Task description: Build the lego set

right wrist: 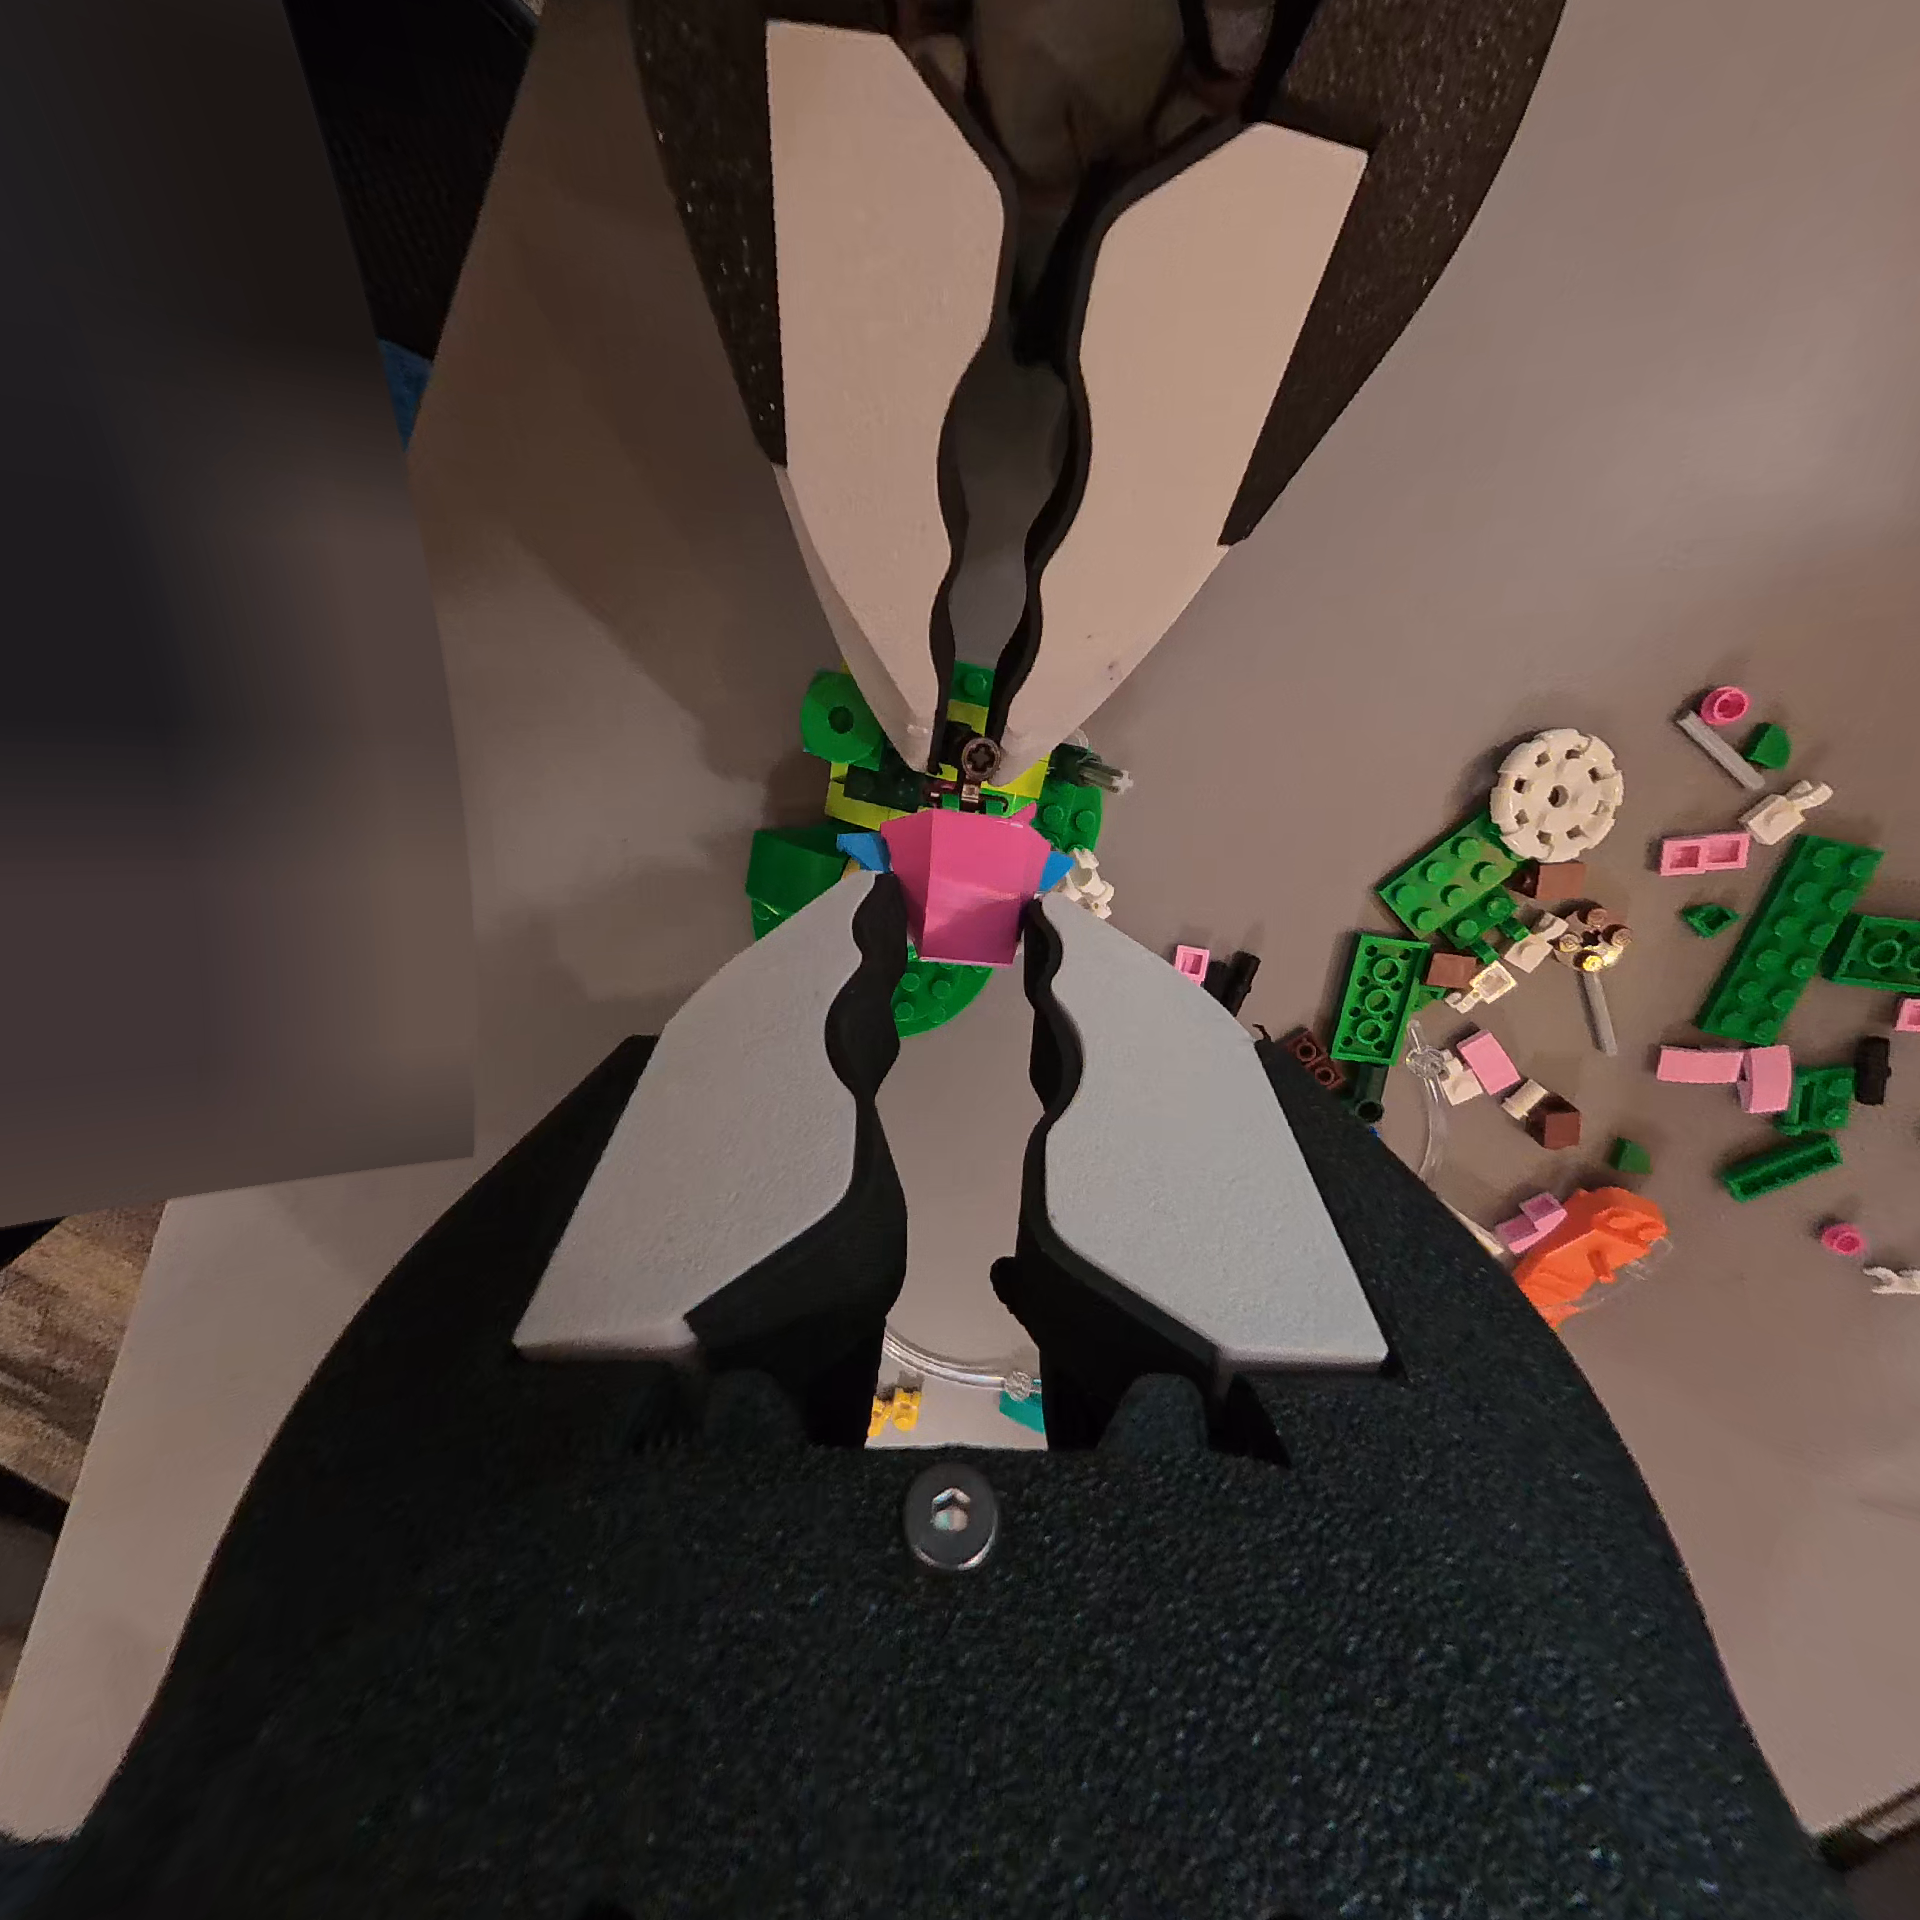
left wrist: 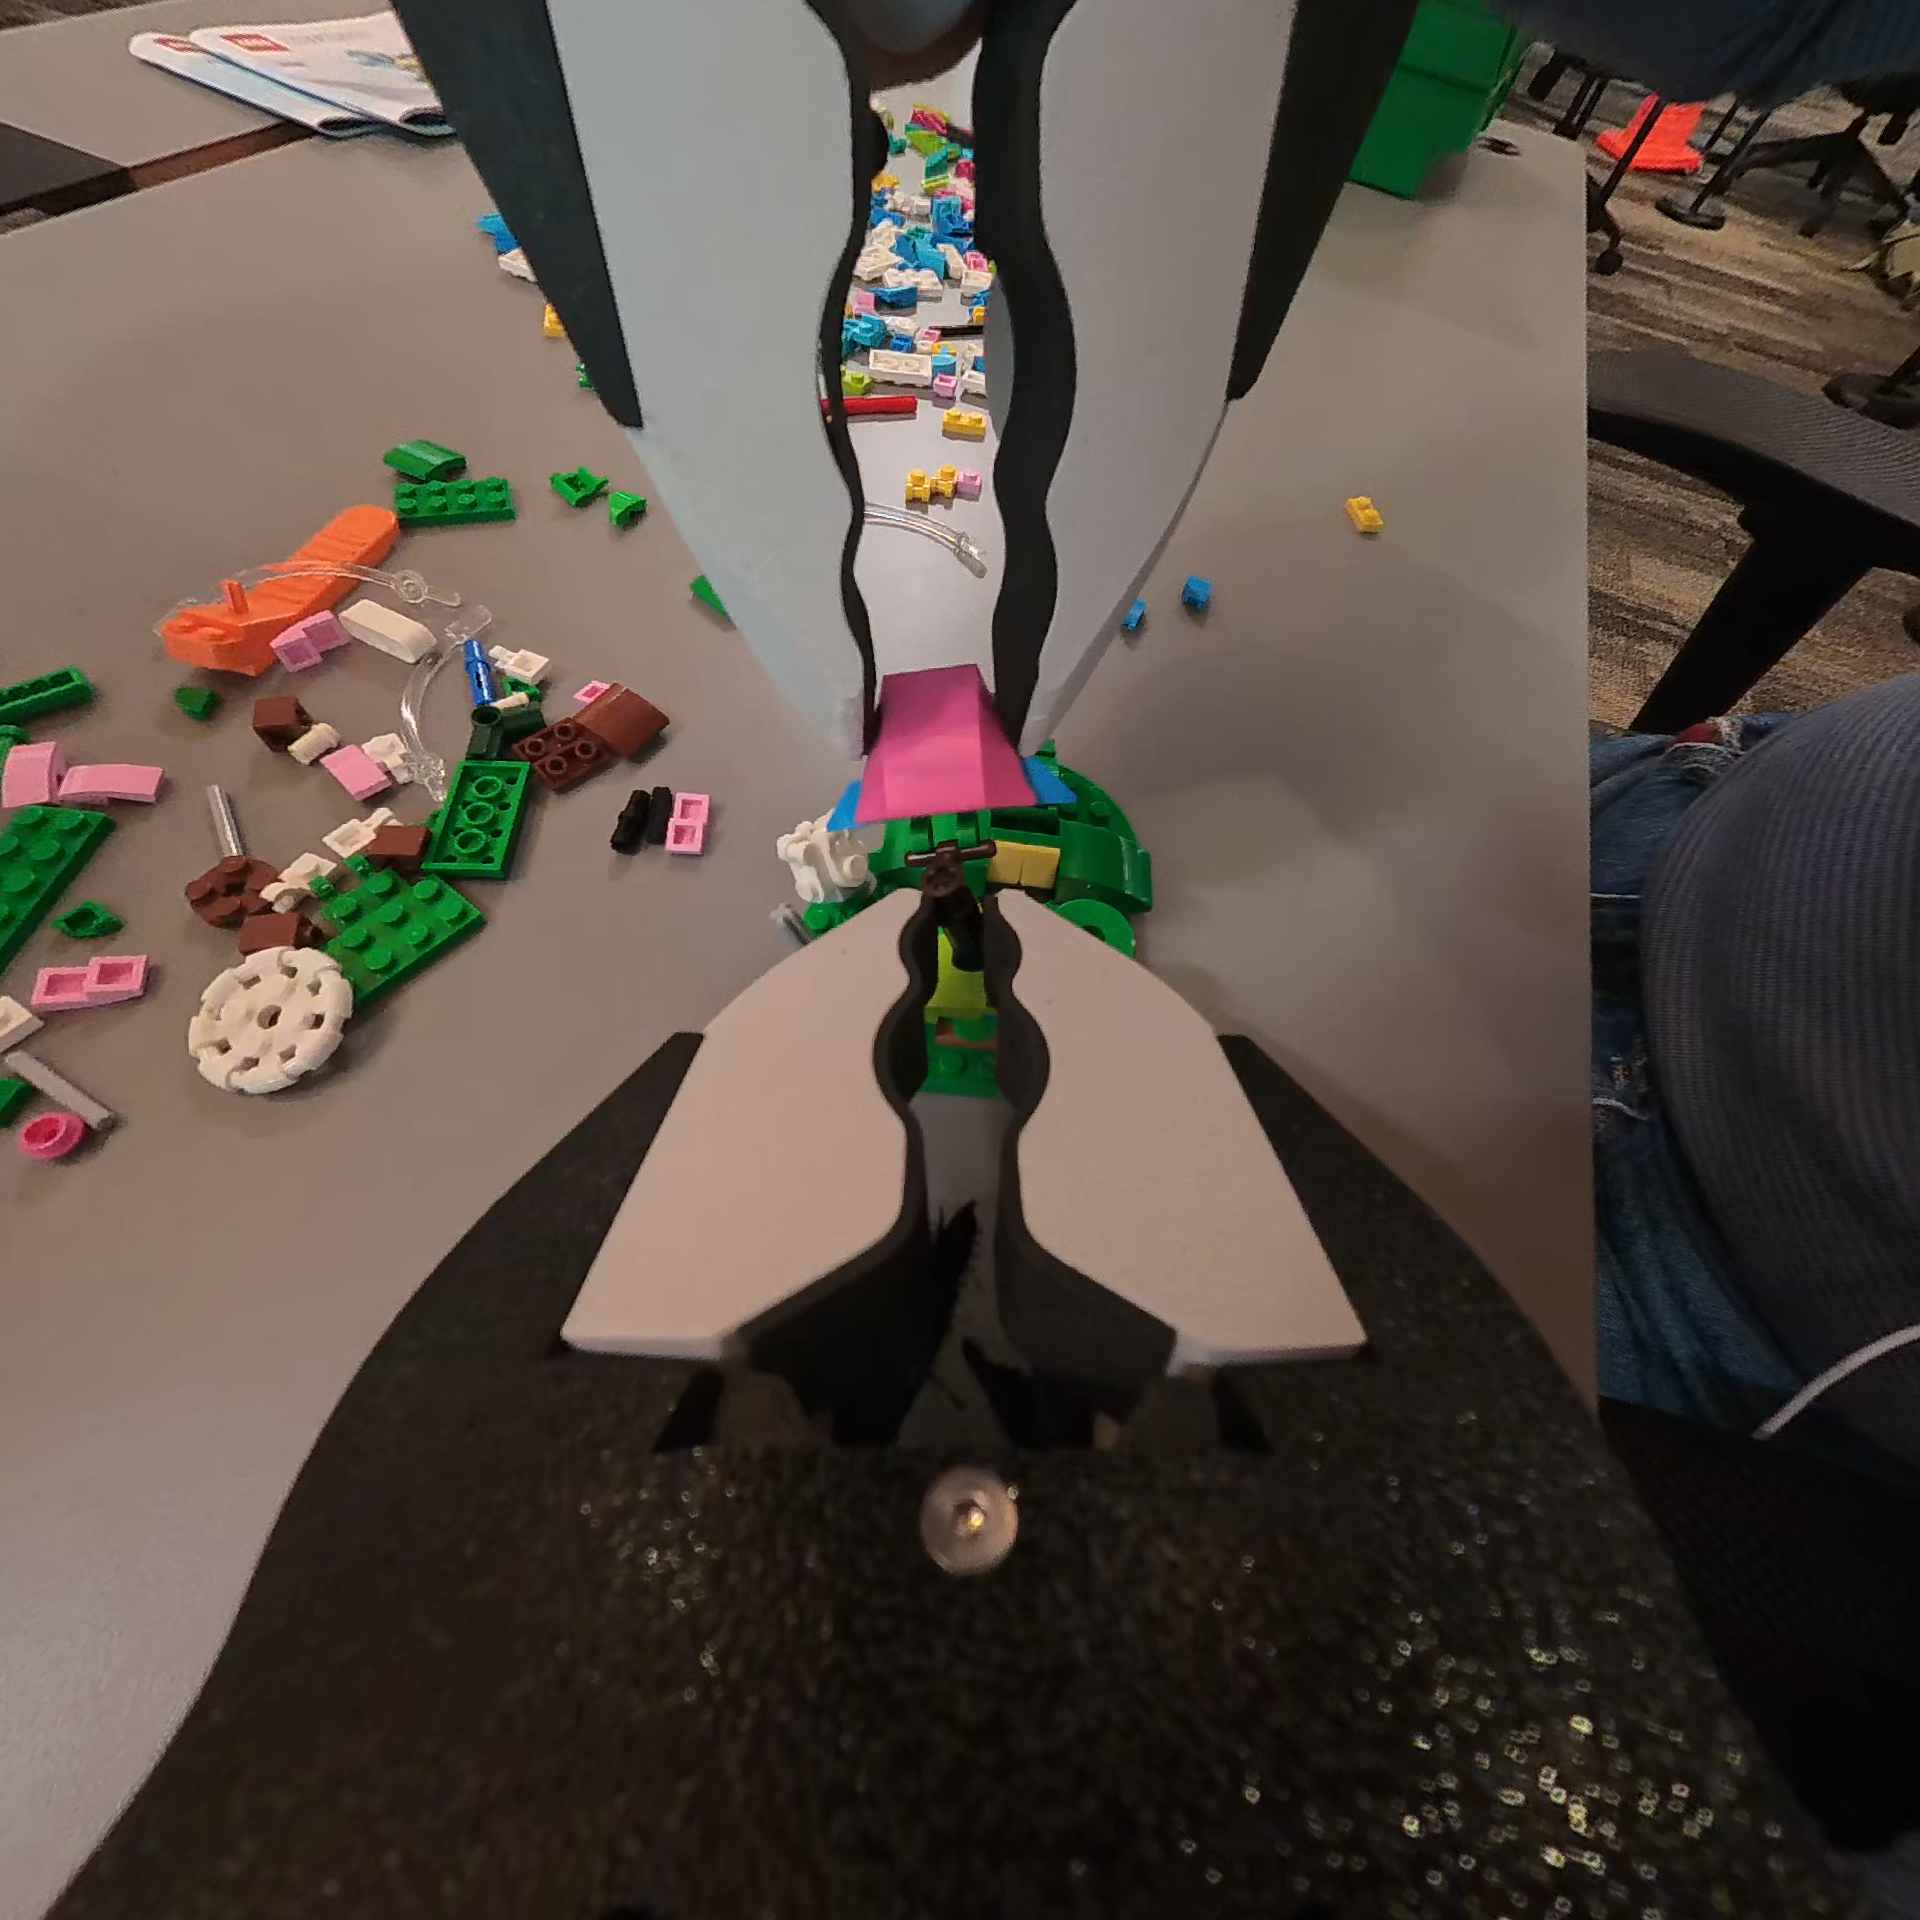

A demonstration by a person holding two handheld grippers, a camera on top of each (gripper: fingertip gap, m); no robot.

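Note:
A small green Lego build (left wrist: 1091, 862) sits on the grey table (left wrist: 1351, 779), with blue, yellow, lime and white parts on it. My left gripper (left wrist: 951, 914) is shut on a dark brown and black part at the near side of the build. My right gripper (left wrist: 935, 717) comes in from the far side and is shut on a magenta sloped piece (left wrist: 935, 758), which sits on top of the build. In the right wrist view, my right gripper (right wrist: 956, 909) holds the magenta piece (right wrist: 961, 883) over the build (right wrist: 790, 862). The left gripper (right wrist: 966, 743) faces it from above.
Loose bricks lie to the left: a green plate (left wrist: 416, 914), a white wheel (left wrist: 270, 1023), an orange piece (left wrist: 281, 592). A pile of blue and white bricks (left wrist: 914, 270), booklets (left wrist: 301, 62) and a green box (left wrist: 1444, 83) lie farther off. A person's leg (left wrist: 1766, 987) is past the table's right edge.

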